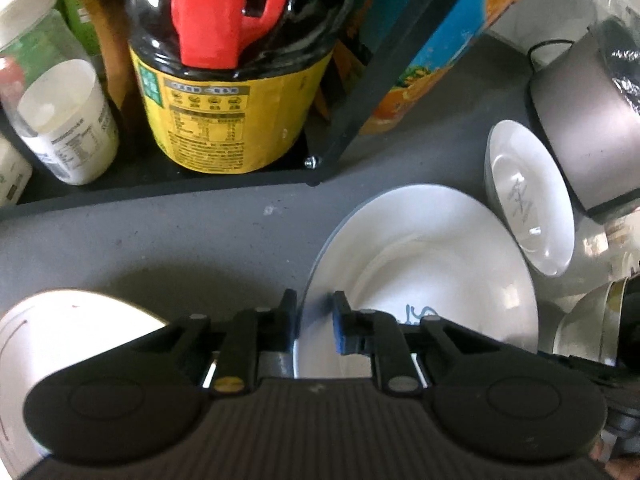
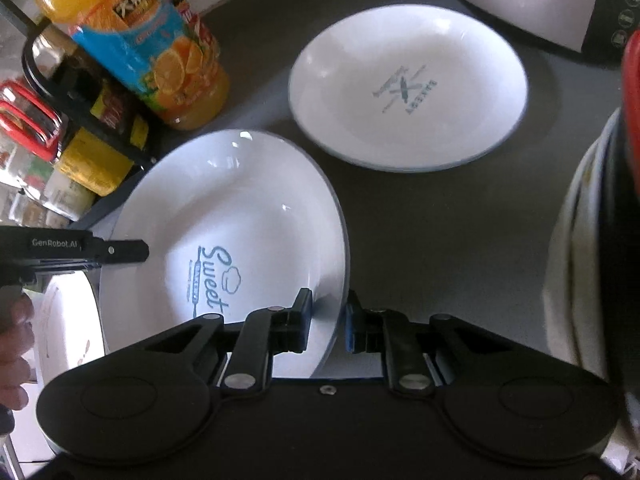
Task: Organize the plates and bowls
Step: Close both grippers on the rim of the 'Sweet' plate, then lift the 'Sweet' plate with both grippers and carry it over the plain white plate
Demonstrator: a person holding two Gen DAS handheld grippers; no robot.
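Observation:
A white plate with blue "Sweet" lettering [image 2: 232, 216] is held tilted above the grey counter by both grippers. My right gripper [image 2: 327, 320] is shut on its near right rim. My left gripper [image 1: 316, 320] is shut on its left rim; the plate shows in the left wrist view [image 1: 432, 264], and the left gripper shows at the left edge of the right wrist view [image 2: 120, 250]. A second white plate with a grey logo [image 2: 408, 88] lies flat on the counter behind; it also shows in the left wrist view [image 1: 528, 196]. A white bowl [image 1: 52, 332] sits at lower left.
A black rack [image 1: 224, 178] holds a dark sauce bottle with a red handle [image 1: 236, 60] and white jars [image 1: 60, 120]. An orange juice bottle [image 2: 148, 44] stands beside it. A grey appliance [image 1: 588, 120] and a metal bowl [image 1: 592, 320] are at right. Cloth [image 2: 580, 260] hangs at right.

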